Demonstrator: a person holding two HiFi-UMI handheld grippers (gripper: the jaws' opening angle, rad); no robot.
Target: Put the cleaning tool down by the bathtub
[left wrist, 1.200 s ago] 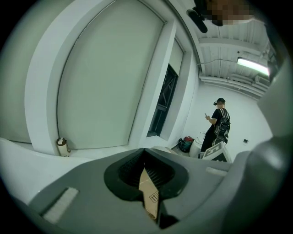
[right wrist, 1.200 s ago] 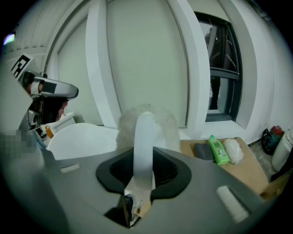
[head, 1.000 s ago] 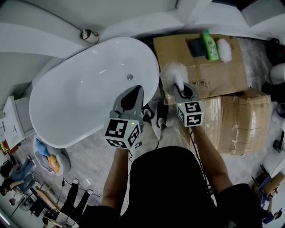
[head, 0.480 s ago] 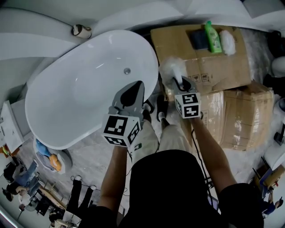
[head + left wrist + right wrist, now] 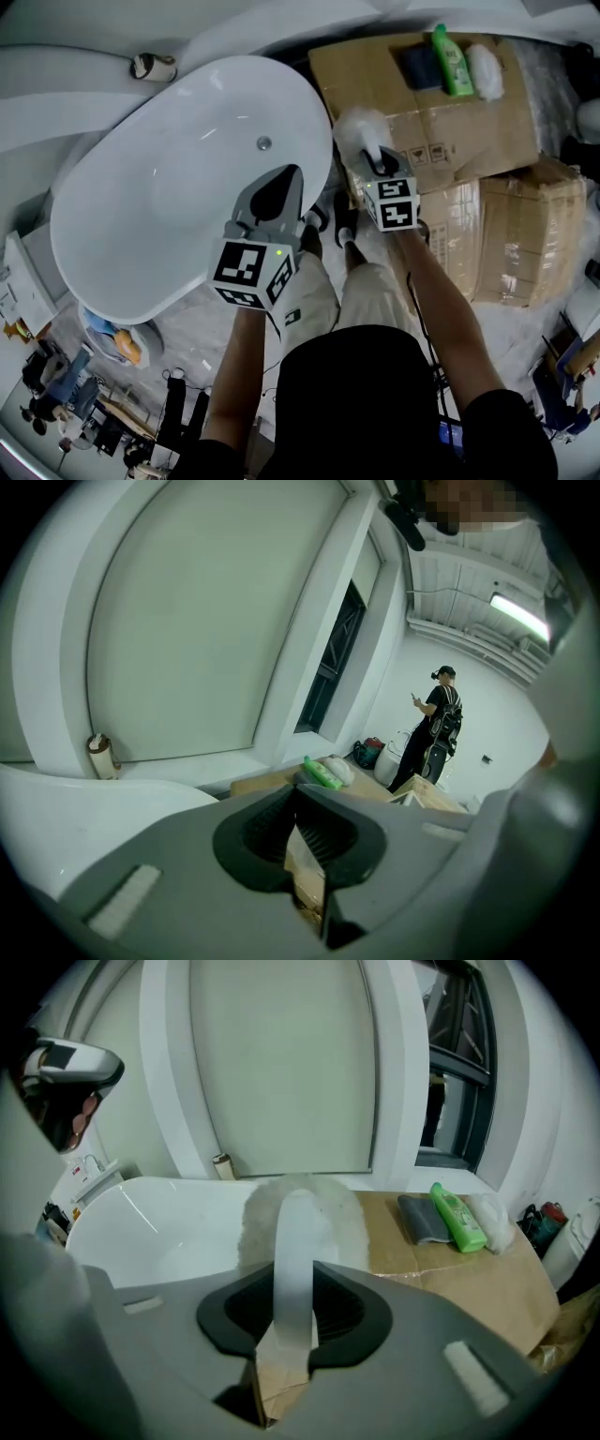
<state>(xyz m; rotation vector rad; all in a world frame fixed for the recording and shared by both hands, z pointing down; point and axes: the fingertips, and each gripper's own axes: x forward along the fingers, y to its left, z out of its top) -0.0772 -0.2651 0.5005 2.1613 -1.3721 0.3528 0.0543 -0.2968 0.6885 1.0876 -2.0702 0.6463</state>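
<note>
Beside the bathtub point(image 5: 169, 187), cardboard boxes point(image 5: 450, 122).

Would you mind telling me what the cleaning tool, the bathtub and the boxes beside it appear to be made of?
The cleaning tool: fluffy white head, likely microfibre or wool; smooth white handle, probably plastic. The bathtub: glossy white with sharp highlights, acrylic or enamel. The boxes: matte brown cardboard, creased flaps.

Only a narrow gap separates the bathtub point(image 5: 150, 216) and the cardboard box point(image 5: 450, 131); the person's shoes point(image 5: 343, 228) occupy it. The near half of the box top is bare.
</note>
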